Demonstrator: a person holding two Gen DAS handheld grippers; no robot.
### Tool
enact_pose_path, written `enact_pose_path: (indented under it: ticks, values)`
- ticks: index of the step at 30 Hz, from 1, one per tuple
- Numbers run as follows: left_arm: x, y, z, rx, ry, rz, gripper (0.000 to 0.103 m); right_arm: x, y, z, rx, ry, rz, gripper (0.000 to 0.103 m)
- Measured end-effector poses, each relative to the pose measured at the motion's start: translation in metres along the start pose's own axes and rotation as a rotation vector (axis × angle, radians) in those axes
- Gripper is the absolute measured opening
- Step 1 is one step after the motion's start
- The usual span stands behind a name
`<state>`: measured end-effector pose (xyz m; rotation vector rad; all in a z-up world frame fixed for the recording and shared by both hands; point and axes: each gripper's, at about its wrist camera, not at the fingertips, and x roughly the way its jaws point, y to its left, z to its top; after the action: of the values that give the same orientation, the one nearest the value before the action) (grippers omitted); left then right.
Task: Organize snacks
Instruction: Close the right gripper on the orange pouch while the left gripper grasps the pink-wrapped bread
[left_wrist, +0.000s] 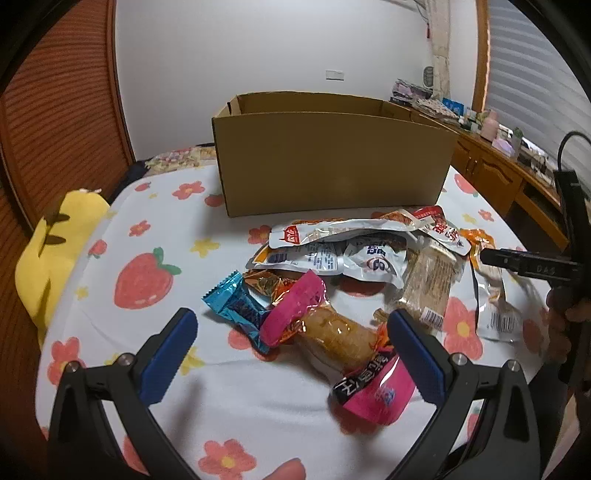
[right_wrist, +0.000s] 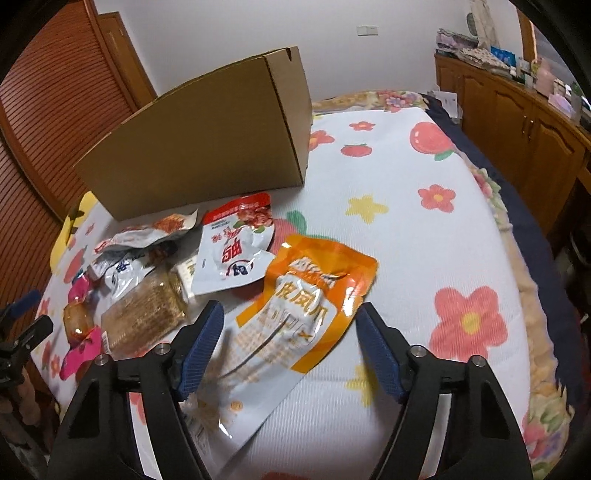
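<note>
A pile of snack packets lies on the flowered sheet in front of an open cardboard box (left_wrist: 332, 162), also in the right wrist view (right_wrist: 207, 147). My left gripper (left_wrist: 291, 326) is open above a pink-ended clear pack with a golden snack (left_wrist: 332, 332); a blue candy wrapper (left_wrist: 236, 306) lies to its left. My right gripper (right_wrist: 290, 321) is open, its blue fingers straddling an orange and white pouch (right_wrist: 295, 302). A white and red pouch (right_wrist: 236, 247) and a clear cracker pack (right_wrist: 147, 317) lie to the left of it.
A yellow plush toy (left_wrist: 55, 251) lies at the bed's left edge. A wooden cabinet (right_wrist: 517, 122) with clutter on top runs along the right side. A slatted wooden door (right_wrist: 55, 110) stands on the left. The flowered sheet (right_wrist: 406, 221) stretches right of the pile.
</note>
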<state>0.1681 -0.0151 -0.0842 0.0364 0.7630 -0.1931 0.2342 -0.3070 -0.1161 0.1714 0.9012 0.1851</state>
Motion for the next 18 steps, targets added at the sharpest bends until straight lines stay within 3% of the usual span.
enact_pose_path:
  ticks: [2, 7, 10, 14, 18]
  values:
    - [0.004, 0.0, 0.001, -0.014, 0.011, -0.001, 0.103, 0.003, 0.001, 0.003, -0.016, -0.001, -0.027, 0.066]
    - [0.013, -0.001, 0.003, -0.049, 0.041, 0.007, 0.101, 0.011, 0.018, -0.002, -0.159, 0.005, -0.121, 0.067]
    - [0.019, 0.003, 0.005, -0.088, 0.065, -0.003, 0.101, 0.013, 0.017, -0.003, -0.167, 0.005, -0.122, 0.07]
    - [0.026, 0.009, 0.003, -0.125, 0.105, -0.02, 0.089, 0.018, 0.025, -0.005, -0.212, 0.013, -0.143, 0.077]
    - [0.031, 0.011, -0.001, -0.141, 0.132, -0.04, 0.087, 0.019, 0.023, -0.005, -0.204, 0.008, -0.145, 0.077]
